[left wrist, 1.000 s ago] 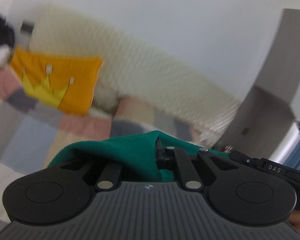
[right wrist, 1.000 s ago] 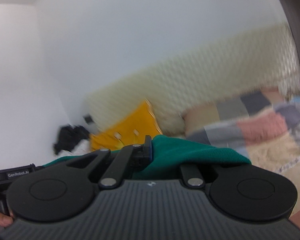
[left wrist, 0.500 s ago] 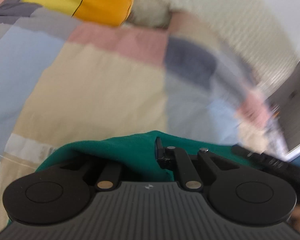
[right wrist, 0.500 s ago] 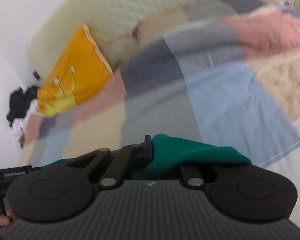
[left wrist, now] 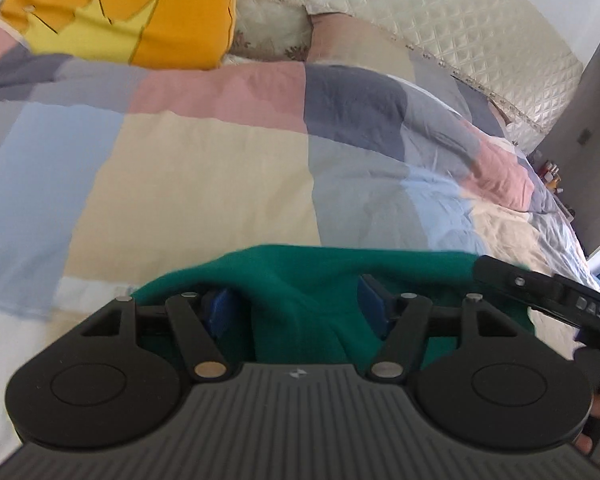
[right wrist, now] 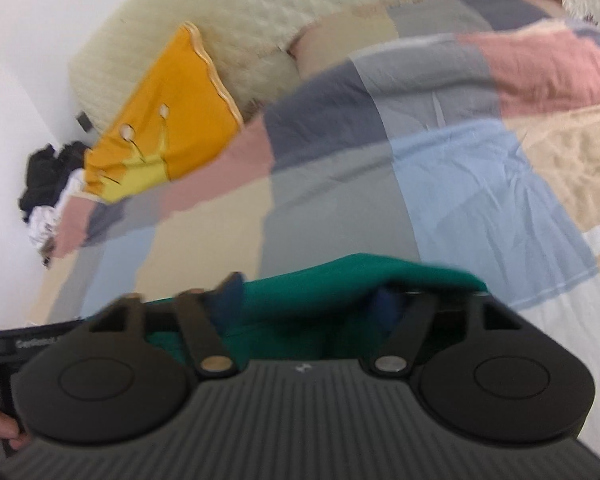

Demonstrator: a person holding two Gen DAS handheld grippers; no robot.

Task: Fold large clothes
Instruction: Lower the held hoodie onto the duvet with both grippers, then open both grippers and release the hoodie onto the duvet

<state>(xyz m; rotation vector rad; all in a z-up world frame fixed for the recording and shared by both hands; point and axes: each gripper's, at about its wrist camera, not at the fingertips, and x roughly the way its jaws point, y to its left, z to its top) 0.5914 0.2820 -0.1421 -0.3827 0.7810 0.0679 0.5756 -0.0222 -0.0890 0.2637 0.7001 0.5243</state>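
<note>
Left gripper [left wrist: 300, 304]: jaws are seen spread apart, having just been opening; blue pads [left wrist: 220, 306] stand on either side of a fold of the green garment [left wrist: 300, 276], no squeeze visible on the cloth. The garment is draped over and between the fingers, its edge bunched just in front of the gripper body, low over the quilt [left wrist: 204, 176].

Right gripper [right wrist: 306, 300]: jaws likewise parted, just opened; green garment [right wrist: 340, 276] lies between and over the pads [right wrist: 230, 296], loosely, not pinched. View is blurred, so contact of cloth with either pad cannot be told for sure.

The quilt is a patchwork of pink, grey, blue and cream blocks, spread across the bed. An orange cushion [left wrist: 120, 12] with a yellow crown print is propped at the head end, against the quilted cream headboard [left wrist: 440, 12]. In the right view a dark heap of clothes [right wrist: 46, 176] is seen beside the cushion, by the wall.

The other gripper's black handle [left wrist: 548, 296] is seen at the right edge of the left view, just beside the garment. A fingertip of a hand [right wrist: 0, 426] shows at the bottom left of the right view.
</note>
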